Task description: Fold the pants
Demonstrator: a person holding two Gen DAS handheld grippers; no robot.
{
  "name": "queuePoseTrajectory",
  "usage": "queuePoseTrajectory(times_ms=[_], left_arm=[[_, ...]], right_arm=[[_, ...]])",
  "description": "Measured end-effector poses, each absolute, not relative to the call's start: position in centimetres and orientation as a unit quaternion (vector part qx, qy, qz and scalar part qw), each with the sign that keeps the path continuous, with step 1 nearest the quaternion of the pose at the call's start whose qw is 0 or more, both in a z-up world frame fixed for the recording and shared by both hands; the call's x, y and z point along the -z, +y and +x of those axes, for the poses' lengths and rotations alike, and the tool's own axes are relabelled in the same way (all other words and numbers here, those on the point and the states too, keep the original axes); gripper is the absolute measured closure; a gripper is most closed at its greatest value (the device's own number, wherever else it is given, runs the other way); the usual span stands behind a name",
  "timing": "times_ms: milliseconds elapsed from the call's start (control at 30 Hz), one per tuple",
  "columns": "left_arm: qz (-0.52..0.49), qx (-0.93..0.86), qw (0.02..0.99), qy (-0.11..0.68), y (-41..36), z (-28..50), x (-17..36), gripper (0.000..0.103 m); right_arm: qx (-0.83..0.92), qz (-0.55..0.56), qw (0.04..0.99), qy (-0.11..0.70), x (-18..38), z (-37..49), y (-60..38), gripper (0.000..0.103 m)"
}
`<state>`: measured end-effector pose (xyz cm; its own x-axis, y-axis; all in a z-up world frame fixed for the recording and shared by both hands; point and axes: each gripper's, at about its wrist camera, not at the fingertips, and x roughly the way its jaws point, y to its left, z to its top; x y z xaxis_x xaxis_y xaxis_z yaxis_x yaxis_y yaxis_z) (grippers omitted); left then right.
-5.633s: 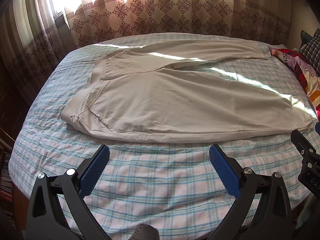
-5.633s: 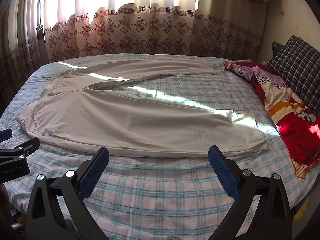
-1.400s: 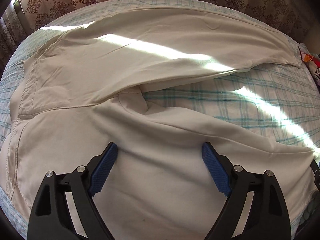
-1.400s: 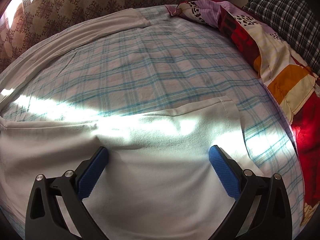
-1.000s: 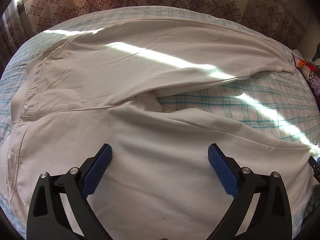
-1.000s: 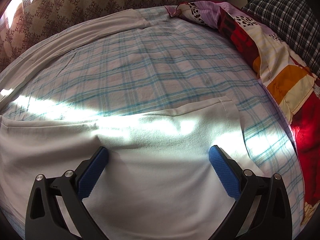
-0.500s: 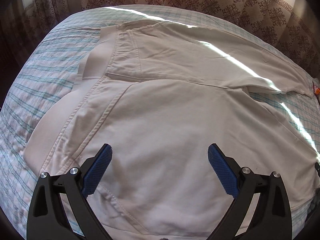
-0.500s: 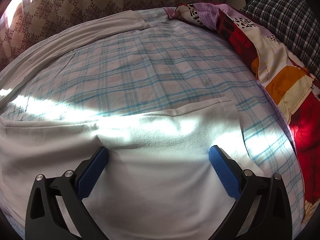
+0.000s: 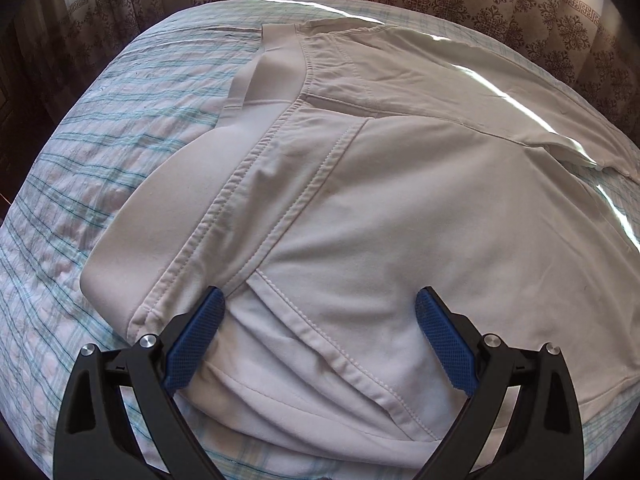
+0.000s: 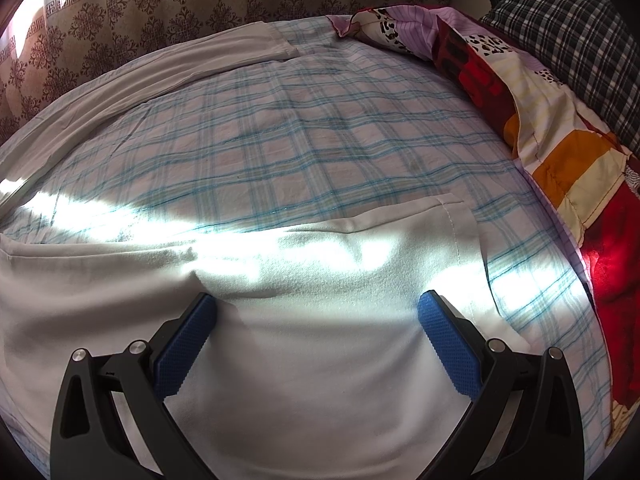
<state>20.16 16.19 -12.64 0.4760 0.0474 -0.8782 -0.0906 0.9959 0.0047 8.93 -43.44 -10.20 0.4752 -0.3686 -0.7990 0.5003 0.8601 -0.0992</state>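
Under both spread grippers (image 9: 320,312) (image 10: 316,316), pants (image 9: 400,208)

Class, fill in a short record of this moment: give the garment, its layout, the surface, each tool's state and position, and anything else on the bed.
garment: beige pants
layout: spread flat, legs apart, plaid sheet showing between them
surface: bed with plaid sheet
left tool: open, over the near waist corner, by the waistband
right tool: open, over the near leg's cuff
grasp: no cloth pinched yet
also on bed: patchwork quilt, checked pillow
behind: patterned curtain
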Motion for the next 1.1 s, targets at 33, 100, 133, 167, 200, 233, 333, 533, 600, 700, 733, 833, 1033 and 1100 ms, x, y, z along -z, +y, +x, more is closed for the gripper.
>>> queuePoseTrajectory(times_ms=[33,100,133,167,200,233,333,533,600,700,733,833,1033,1100], left_arm=[[-0.017,-0.043,0.858,0.512,16.0,20.2,12.6,0.005],[-0.008,-0.046,0.853,0.52,15.6,20.3,12.3,0.005],[-0.01,-0.046,0.849,0.527,15.5,20.4,12.2,0.005],[-0.015,-0.046,0.846,0.531,15.5,20.4,12.0,0.005],[-0.021,-0.043,0.844,0.533,15.4,20.4,11.7,0.005],[-0.028,-0.041,0.843,0.535,15.3,20.5,11.4,0.005],[-0.044,-0.032,0.84,0.54,14.7,21.4,10.3,0.005],[-0.036,-0.011,0.849,0.527,11.9,25.8,7.6,0.005],[-0.04,-0.006,0.849,0.527,11.2,27.7,7.0,0.005],[-0.051,-0.004,0.849,0.527,10.7,30.4,6.5,0.005],[-0.06,-0.004,0.846,0.53,10.7,31.4,6.4,0.005],[-0.083,-0.012,0.841,0.535,10.9,34.4,6.1,0.005],[-0.098,-0.05,0.839,0.532,11.2,39.9,5.0,0.005],[-0.128,-0.053,0.832,0.538,11.6,41.7,5.0,0.005]], right_arm=[[0.254,0.074,0.856,0.445,10.2,8.9,-43.5,0.005],[0.254,0.073,0.855,0.445,10.1,8.9,-43.4,0.005],[0.254,0.073,0.856,0.445,10.1,8.9,-43.5,0.005],[0.254,0.074,0.856,0.445,10.1,8.9,-43.4,0.005],[0.253,0.075,0.856,0.445,10.1,8.9,-43.4,0.005],[0.253,0.074,0.856,0.445,10.1,8.9,-43.4,0.005],[0.253,0.075,0.855,0.445,10.2,8.9,-43.4,0.005],[0.251,0.078,0.855,0.446,10.2,9.0,-43.5,0.005],[0.252,0.076,0.855,0.447,10.2,9.0,-43.5,0.005],[0.251,0.076,0.855,0.448,10.2,9.0,-43.6,0.005],[0.252,0.074,0.854,0.448,10.2,9.1,-43.5,0.005],[0.252,0.073,0.854,0.448,10.2,9.1,-43.5,0.005],[0.252,0.074,0.853,0.451,10.2,9.2,-43.5,0.005],[0.252,0.072,0.853,0.451,10.2,9.2,-43.5,0.005]])
